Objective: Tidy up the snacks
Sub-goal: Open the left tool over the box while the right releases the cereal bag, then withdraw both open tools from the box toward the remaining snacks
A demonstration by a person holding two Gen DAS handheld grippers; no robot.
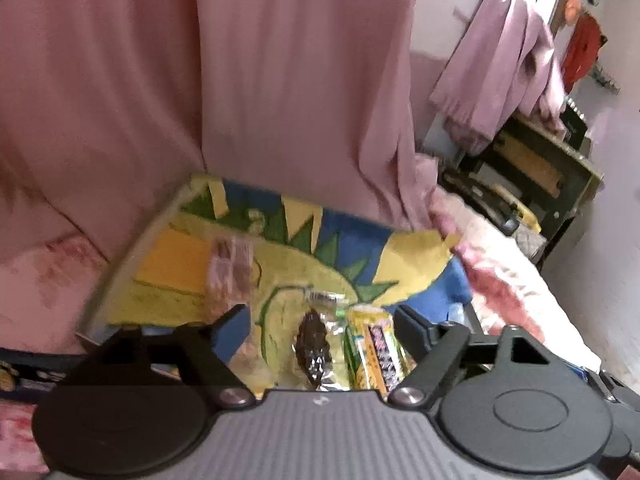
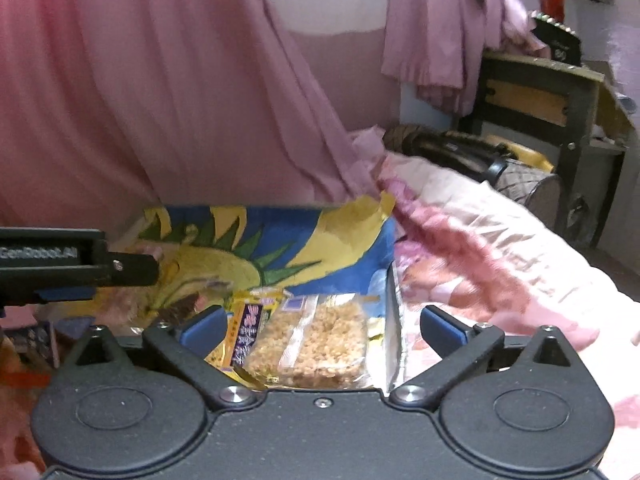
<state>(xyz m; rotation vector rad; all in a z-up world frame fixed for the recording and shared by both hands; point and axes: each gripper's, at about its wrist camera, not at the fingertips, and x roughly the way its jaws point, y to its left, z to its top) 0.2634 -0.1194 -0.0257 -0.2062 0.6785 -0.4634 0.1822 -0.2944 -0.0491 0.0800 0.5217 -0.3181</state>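
Yellow, blue and green paint covers the flat board (image 1: 352, 248) that carries the snacks; it fills the middle of the left wrist view, and in the right wrist view the same painted board (image 2: 320, 236) runs across the centre. It lies on a bed with a pink floral quilt (image 2: 480, 240), and pink curtains (image 1: 280, 60) hang behind it.

In the left wrist view the left tongs (image 1: 322, 322) stand wide apart with nothing between the blue pads. Between them in the picture lie a dark brown snack in a clear silvery wrapper (image 1: 314, 348) and, just to its right, a yellow packet with purple lettering (image 1: 378, 350). Farther up and left on the board sits a blurred pinkish clear packet (image 1: 230, 268).

In the right wrist view the right tongs (image 2: 320, 328) also gape wide and hold nothing. Low in the centre, between them, lies a clear-wrapped block of puffed golden grains (image 2: 316, 344), touching the yellow packet with purple lettering (image 2: 244, 336) on its left. A silvery foil edge (image 2: 396, 340) stands just right of the block. The left tongs enter from the left edge of this frame as a black arm (image 2: 80, 264) above the board.
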